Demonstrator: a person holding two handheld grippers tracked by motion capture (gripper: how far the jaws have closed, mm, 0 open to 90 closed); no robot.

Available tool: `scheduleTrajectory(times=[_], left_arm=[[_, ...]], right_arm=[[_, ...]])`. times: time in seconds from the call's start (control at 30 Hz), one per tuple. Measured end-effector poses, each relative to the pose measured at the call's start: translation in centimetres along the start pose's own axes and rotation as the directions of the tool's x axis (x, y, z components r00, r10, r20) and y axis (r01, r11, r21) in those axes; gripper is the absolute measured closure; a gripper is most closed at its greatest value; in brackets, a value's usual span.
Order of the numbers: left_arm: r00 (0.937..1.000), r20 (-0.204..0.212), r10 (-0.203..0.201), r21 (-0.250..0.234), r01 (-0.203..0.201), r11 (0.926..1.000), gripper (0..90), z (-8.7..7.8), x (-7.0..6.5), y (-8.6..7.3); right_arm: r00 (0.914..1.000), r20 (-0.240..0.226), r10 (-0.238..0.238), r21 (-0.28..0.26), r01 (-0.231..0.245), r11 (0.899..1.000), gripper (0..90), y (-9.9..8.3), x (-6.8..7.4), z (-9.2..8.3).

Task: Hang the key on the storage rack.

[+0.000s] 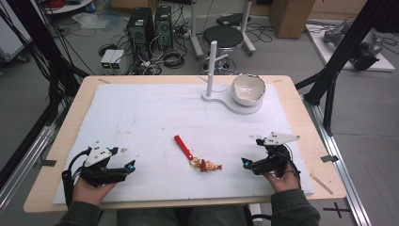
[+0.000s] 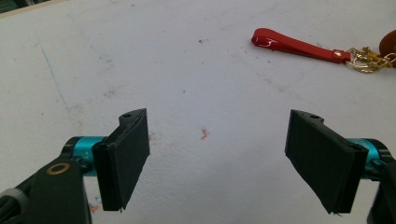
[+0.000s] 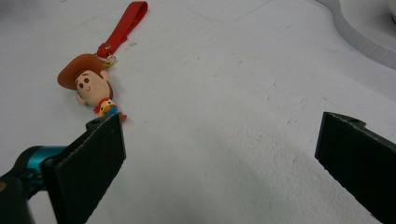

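We see the left tool [image 1: 123, 165] low over the near left part of the white mat [image 1: 141, 117] that covers the desk [image 1: 70, 113]. In the left gripper view its two black jaws stand wide apart with only bare, faintly stained mat between them; they grip nothing and touch nothing that we can make out.

The right tool [image 1: 245, 162] sits at the near right of the mat, pointing toward the middle. In the right gripper view its jaws are likewise spread wide, with plain mat between them and nothing held.

Between the two tools, near the middle of the mat's near half, lies the keychain [image 1: 197, 157]. Its red strap [image 1: 183, 147] runs away from us and to the left, a small gold clasp [image 2: 362, 59] joins it to a cowboy figure [image 3: 91, 88] with a brown hat, and the figure lies flat on the mat. In the right gripper view the figure's lower end lies just beyond the tip of that tool's left-hand jaw; we cannot tell whether they touch, though the high view shows a clear gap between tool and figure. The left tool is well apart from the keychain.

At the far side of the mat stands a white stand [image 1: 212, 61] with an upright post on a flat base, and a white bowl [image 1: 248, 88] rests tilted on that base, just beside the post.
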State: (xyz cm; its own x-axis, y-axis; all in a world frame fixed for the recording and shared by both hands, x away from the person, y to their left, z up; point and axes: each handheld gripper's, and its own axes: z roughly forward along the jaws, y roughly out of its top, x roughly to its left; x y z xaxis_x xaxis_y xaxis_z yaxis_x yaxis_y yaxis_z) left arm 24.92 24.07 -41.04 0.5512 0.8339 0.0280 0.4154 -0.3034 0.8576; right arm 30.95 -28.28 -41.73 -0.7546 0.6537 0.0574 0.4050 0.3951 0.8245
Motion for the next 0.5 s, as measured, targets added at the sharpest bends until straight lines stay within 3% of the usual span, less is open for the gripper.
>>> scheduleTrajectory(times=[0.5], left_arm=[[1.0000,0.006,-0.002,0.004,0.002,1.0000,22.0,0.68,0.67,0.16]], right_arm=[[0.9999,-0.015,-0.002,-0.001,0.002,1.000,0.5,0.71,0.03,0.97]])
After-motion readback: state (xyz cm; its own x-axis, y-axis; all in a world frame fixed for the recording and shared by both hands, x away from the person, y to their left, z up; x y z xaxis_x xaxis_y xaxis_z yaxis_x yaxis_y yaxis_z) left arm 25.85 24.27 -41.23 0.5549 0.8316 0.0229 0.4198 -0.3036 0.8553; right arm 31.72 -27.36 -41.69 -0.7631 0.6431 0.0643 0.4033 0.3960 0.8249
